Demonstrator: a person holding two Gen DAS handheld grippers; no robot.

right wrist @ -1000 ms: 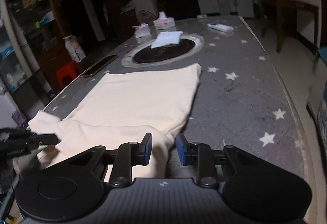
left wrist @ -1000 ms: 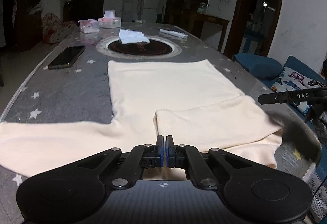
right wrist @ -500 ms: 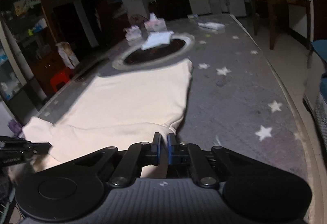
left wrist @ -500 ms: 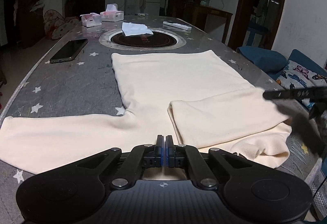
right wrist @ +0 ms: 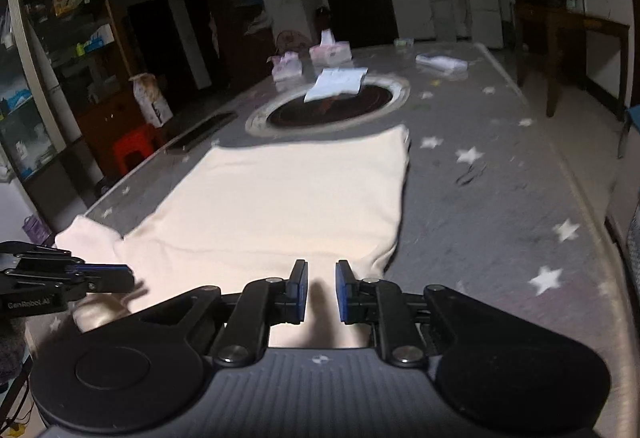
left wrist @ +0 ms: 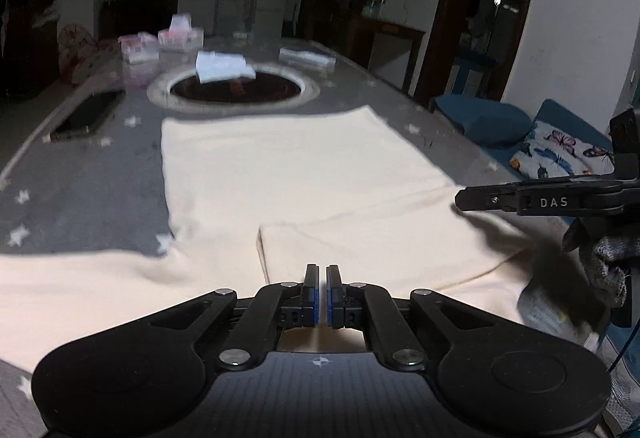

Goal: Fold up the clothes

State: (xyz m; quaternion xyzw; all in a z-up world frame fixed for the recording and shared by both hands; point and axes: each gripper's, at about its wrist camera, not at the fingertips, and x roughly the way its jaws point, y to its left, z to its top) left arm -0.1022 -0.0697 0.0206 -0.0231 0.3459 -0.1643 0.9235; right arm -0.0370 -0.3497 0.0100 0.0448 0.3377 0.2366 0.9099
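1. Cream knit fabric of the garment (left wrist: 288, 174) lies directly under the left gripper (left wrist: 320, 296), whose blue pads sit almost pressed together with only a thin slit between them and nothing pinched.
2. Spread slightly apart, the right gripper (right wrist: 320, 290) hovers over the garment's near edge, gripping nothing.
3. One sleeve (left wrist: 380, 250) is folded across the body; the other sleeve (left wrist: 80, 290) stretches flat to the left.
4. The garment lies spread on the grey, star-patterned worktop (right wrist: 480, 206).
5. Farther off, a phone (left wrist: 86, 114) rests left of the garment.
6. Beyond the hem sits a round inset burner (left wrist: 236, 90) with white paper (left wrist: 222, 66) on it, then tissue boxes (left wrist: 180, 36).
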